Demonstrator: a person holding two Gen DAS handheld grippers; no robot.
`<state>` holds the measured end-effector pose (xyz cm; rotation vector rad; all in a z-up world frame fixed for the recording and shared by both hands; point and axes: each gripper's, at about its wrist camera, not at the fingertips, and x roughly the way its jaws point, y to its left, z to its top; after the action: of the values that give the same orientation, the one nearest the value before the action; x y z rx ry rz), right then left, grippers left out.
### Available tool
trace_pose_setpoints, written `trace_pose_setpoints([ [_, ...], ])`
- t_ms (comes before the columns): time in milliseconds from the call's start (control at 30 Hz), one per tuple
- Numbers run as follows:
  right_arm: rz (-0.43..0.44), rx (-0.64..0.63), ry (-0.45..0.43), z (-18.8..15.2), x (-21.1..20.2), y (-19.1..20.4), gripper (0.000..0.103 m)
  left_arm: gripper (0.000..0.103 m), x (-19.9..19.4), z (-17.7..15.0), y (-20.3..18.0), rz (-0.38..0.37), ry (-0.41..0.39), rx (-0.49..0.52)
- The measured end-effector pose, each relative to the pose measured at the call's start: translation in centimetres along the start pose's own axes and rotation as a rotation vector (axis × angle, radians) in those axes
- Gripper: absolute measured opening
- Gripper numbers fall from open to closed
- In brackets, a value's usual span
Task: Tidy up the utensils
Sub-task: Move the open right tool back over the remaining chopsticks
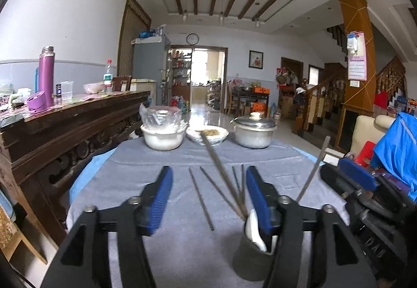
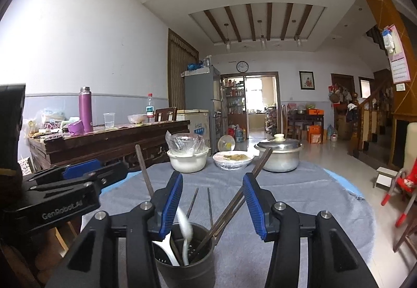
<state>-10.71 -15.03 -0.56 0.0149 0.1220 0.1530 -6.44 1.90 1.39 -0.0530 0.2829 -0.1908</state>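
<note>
A dark utensil holder [image 2: 187,264] stands on the grey cloth right below my right gripper [image 2: 212,178], which is open. It holds white spoons [image 2: 166,249], one of them blurred, a pair of metal chopsticks [image 2: 234,202] leaning right and a single one [image 2: 143,173] leaning left. Nothing is pressed between the blue pads [image 2: 170,199]. My left gripper [image 1: 209,176] is open too, with the holder [image 1: 247,259] under its right finger. Several loose chopsticks [image 1: 201,200] lie on the cloth ahead of it. Each view shows the other gripper at its edge.
At the far edge of the table stand a white bowl [image 1: 163,138] with a plastic bag, a plate of food [image 1: 207,134] and a lidded metal pot [image 1: 254,131]. A carved wooden sideboard [image 1: 65,126] with a purple flask runs along the left.
</note>
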Motion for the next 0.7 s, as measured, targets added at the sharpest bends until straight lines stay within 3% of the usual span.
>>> trace_pose_setpoints([
  [133, -0.027, 0.056, 0.008, 0.4, 0.0, -1.4, 0.052, 0.076, 0.4, -0.2, 1.6, 0.012, 0.058, -0.035],
  [367, -0.103, 0.157, 0.015, 0.8, -0.2, -5.0, 0.052, 0.077, 1.8, -1.1, 4.6, 0.023, 0.166, -0.137],
  [700, -0.164, 0.296, 0.056, 0.4, 0.2, -9.6, 0.051, 0.077, 3.6, -2.5, 6.4, 0.049, 0.262, -0.172],
])
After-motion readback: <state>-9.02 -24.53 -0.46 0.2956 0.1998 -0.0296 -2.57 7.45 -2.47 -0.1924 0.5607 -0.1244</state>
